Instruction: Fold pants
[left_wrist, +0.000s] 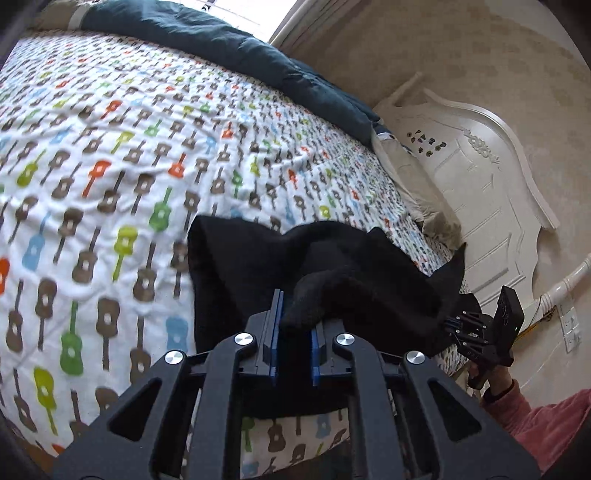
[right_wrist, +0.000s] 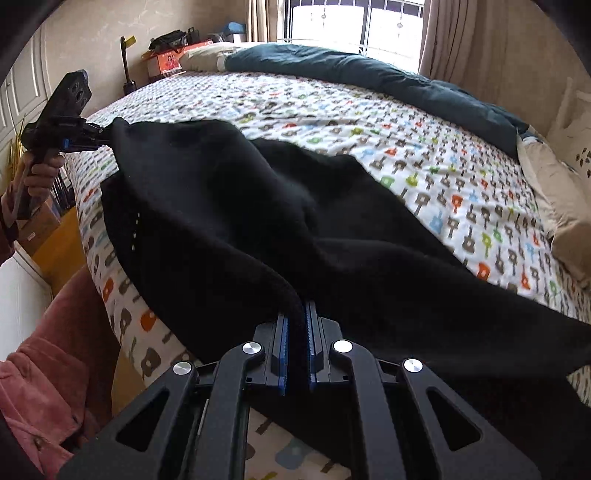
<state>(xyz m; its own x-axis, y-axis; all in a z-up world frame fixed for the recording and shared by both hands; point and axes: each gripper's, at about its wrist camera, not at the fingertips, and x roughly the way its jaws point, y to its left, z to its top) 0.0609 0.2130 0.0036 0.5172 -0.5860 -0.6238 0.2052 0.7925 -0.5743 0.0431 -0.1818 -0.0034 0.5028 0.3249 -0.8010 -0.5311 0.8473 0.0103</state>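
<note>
Black pants (right_wrist: 258, 229) hung stretched above the guitar-print bed (right_wrist: 424, 155), spreading from the upper left of the right wrist view to its lower right, their lower folds trailing on the sheet. At upper left, the left claw (right_wrist: 101, 136) was clamped on one corner of the fabric; at bottom centre, the right claw (right_wrist: 295, 332) pinched a bunched edge between its blue pads. Judging by this, the spreading step was in hand, with no fold made yet. Next, both claws would need to lower the cloth flat onto the sheet, keeping it taut to avoid wrinkles.
</note>
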